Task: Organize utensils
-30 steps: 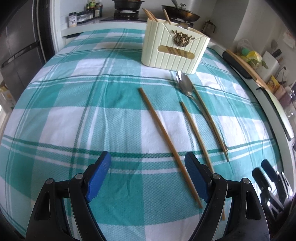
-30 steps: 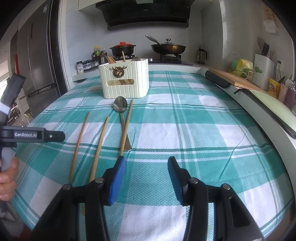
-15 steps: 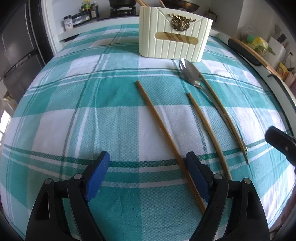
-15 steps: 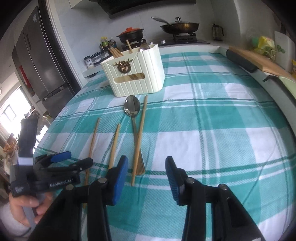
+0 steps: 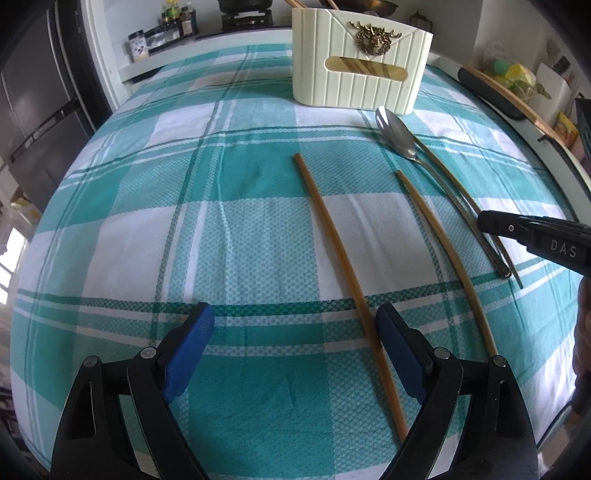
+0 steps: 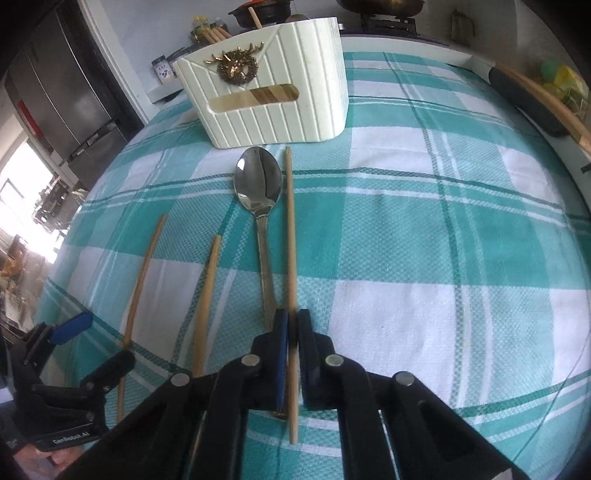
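On the teal plaid cloth [image 5: 221,221] lie three wooden chopsticks and a steel spoon [image 6: 258,181], in front of a cream ribbed utensil holder [image 6: 273,103] with chopsticks inside. My right gripper [image 6: 291,317] is shut on the right chopstick [image 6: 290,229] near its near end, beside the spoon handle. That gripper [image 5: 532,236] also shows in the left wrist view. My left gripper [image 5: 293,317] hovers with jaws opening. The left chopstick [image 5: 332,236] runs under it close to the right pad, untouched. The middle chopstick [image 5: 436,236] lies free.
A stove with pots and spice jars [image 5: 162,33] stand behind the table. A dark fridge [image 5: 37,92] is at the left. A wooden board [image 5: 509,99] runs along the right counter. The cloth's right part [image 6: 443,258] is bare.
My right gripper came in over the right chopstick's near end and shut on it. My left gripper widened slightly and tilted a little, hardly shifting place.
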Available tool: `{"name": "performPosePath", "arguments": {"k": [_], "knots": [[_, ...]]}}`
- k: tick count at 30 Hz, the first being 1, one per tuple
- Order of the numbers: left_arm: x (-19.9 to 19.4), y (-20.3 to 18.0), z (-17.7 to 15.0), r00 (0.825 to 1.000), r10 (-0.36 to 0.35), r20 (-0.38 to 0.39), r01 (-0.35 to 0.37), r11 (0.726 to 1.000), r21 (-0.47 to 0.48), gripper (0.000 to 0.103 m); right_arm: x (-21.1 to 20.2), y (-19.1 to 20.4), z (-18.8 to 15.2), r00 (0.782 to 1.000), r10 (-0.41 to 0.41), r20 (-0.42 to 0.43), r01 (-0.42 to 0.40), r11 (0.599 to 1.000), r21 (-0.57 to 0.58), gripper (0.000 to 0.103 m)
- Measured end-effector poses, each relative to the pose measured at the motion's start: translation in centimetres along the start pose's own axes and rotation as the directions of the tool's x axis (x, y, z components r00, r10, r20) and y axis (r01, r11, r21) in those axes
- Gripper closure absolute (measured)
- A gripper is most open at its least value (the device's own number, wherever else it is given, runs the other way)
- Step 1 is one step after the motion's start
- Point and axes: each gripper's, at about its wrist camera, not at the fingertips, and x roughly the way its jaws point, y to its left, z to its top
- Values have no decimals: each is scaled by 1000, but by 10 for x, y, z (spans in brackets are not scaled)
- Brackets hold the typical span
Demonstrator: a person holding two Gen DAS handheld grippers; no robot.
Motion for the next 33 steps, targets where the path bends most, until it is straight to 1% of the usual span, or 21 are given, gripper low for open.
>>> {"name": "performPosePath", "arguments": {"k": [2,5,10,15,23,27,28,31,33], "knots": [[0,1,-1,1000,-1,-2,1,1000,1,13,-5,-4,-5,1000,-26,10,26,1000,13,98],[-2,2,-3,1000,2,-4,-2,1000,3,13,-14,-12,-16,996,-88,25,88,996,28,98],[-3,7,-5,1000,13,-8,-13,1000,9,13,-35,-30,-45,989,-144,42,141,988,68,98],[-4,10,-7,1000,19,-10,-19,1000,13,13,-52,-39,-70,980,-193,47,189,979,73,98],[-5,11,-8,1000,25,-9,-25,999,21,13,-60,-41,-86,966,-242,89,237,970,59,97],[-6,15,-11,1000,29,-9,-28,999,30,13,-60,-39,-87,967,-239,89,235,971,49,95],[-7,17,-11,999,31,-10,-31,999,33,13,-61,-40,-86,969,-234,84,231,972,47,92],[-9,26,-13,999,34,-16,-33,999,41,13,-63,-43,-84,977,-205,66,203,978,38,76],[-10,33,-14,999,31,-22,-30,998,53,13,-66,-46,-79,980,-190,56,189,982,23,75]]}}
